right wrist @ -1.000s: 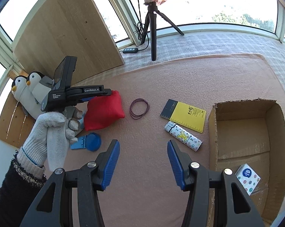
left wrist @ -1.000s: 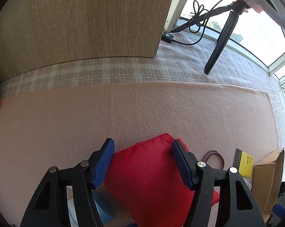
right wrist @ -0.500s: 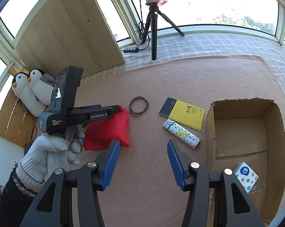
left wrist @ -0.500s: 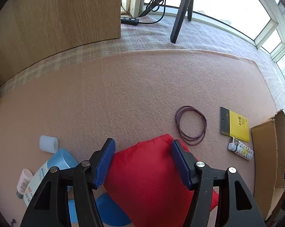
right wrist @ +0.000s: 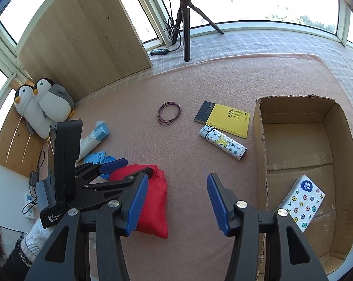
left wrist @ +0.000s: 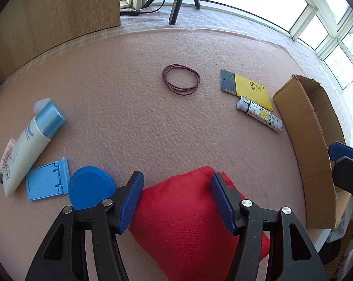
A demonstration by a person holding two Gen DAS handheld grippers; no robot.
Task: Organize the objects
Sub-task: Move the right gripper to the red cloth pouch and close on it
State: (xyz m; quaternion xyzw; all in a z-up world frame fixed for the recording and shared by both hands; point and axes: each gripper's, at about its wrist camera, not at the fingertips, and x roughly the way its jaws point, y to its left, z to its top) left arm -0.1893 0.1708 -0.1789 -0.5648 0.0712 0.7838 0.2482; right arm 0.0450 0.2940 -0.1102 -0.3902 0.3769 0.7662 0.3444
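Between the left gripper's blue pads, a red cloth pouch is being held, squeezed on both sides and lifted over the pink mat. Just to its right, the right gripper is hovering half open and empty, with the cardboard box further right.

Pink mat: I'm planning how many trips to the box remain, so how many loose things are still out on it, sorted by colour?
Red: 1, pouch
Blue: 2, stand, round disc
White: 2, tube, patterned lighter
Yellow: 1, notepad
Purple: 1, bands
Total: 7
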